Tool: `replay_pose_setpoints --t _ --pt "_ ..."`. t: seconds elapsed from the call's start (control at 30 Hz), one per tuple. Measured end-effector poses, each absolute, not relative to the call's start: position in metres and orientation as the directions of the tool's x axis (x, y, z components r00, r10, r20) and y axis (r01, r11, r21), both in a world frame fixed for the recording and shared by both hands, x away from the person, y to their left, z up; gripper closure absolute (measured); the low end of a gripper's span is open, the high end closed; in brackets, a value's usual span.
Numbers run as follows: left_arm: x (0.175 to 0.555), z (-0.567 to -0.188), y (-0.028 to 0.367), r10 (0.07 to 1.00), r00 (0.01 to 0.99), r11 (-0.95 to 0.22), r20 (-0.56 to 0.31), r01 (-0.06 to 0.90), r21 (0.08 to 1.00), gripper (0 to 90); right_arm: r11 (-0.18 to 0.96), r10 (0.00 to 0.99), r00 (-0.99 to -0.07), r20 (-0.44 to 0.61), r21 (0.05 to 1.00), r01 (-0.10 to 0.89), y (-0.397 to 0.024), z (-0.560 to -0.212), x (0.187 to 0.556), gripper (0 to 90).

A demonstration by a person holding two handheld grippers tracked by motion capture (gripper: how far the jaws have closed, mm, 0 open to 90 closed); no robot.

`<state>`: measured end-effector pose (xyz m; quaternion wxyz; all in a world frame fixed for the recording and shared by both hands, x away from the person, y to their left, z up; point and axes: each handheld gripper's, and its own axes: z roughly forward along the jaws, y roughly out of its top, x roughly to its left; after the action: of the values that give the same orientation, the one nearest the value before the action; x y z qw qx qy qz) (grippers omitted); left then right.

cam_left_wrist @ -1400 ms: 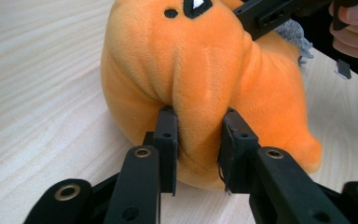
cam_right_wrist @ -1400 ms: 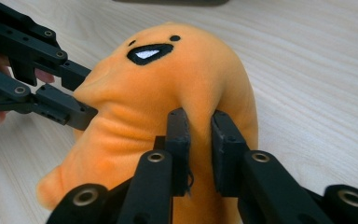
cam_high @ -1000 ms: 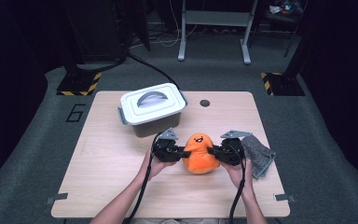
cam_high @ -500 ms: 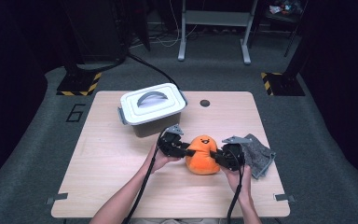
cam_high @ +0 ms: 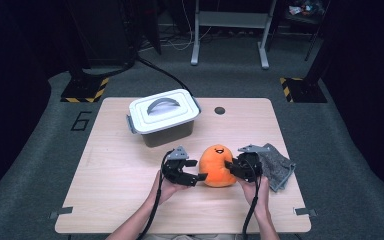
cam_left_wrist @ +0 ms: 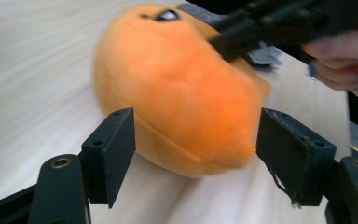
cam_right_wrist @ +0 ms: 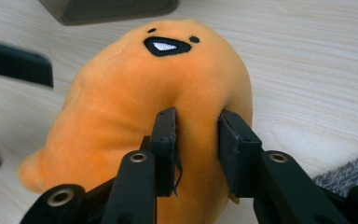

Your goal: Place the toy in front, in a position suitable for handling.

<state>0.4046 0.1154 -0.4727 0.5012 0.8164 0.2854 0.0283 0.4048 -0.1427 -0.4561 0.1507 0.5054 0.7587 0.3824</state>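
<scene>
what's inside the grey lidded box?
Cannot tell: the white lid with its grey handle sits closed on the box, covering the contents. Its dark walls show nothing through.

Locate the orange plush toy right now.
High view: orange plush toy sits near the table's front edge, between left gripper and right gripper, below the grey lidded box.

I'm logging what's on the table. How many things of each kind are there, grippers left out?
Plush toy: 1
Lidded box: 1
Grey cloth: 1
Total: 3
</scene>
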Motion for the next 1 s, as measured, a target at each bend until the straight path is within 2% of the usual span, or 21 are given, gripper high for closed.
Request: replay_pose_setpoints --t 0.17,0.33,0.47,0.67,0.87,1.0 --pt "0.391 -0.480 0.104 0.525 0.835 -0.384 -0.167 0.407 0.828 29.5 0.202 0.880 -0.449 0.156 0.734 0.649 -0.142 -0.456 0.406 65.9" --pt "0.390 -0.489 0.099 0.550 0.824 -0.396 -0.138 0.402 0.825 55.5 0.213 0.873 -0.461 0.156 0.731 0.649 -0.144 -0.455 0.407 59.2" --pt "0.392 -0.492 0.102 0.546 0.825 -0.400 -0.145 0.409 0.820 68.7 0.226 0.848 -0.501 0.170 0.740 0.634 -0.150 -0.450 0.409 42.9" --pt "0.393 -0.492 0.105 0.543 0.828 -0.406 -0.144 0.408 0.818 74.1 0.252 0.820 -0.549 0.166 0.756 0.604 -0.159 -0.434 0.426 39.9" --pt "0.394 -0.494 0.106 0.551 0.821 -0.397 -0.147 0.413 0.820 76.3 0.323 0.774 -0.607 0.179 0.714 0.621 -0.156 -0.435 0.455 36.1" --pt "0.397 -0.495 0.108 0.557 0.819 -0.400 -0.140 0.412 0.818 76.9 0.340 0.748 -0.629 0.213 0.691 0.638 -0.157 -0.442 0.465 40.0"
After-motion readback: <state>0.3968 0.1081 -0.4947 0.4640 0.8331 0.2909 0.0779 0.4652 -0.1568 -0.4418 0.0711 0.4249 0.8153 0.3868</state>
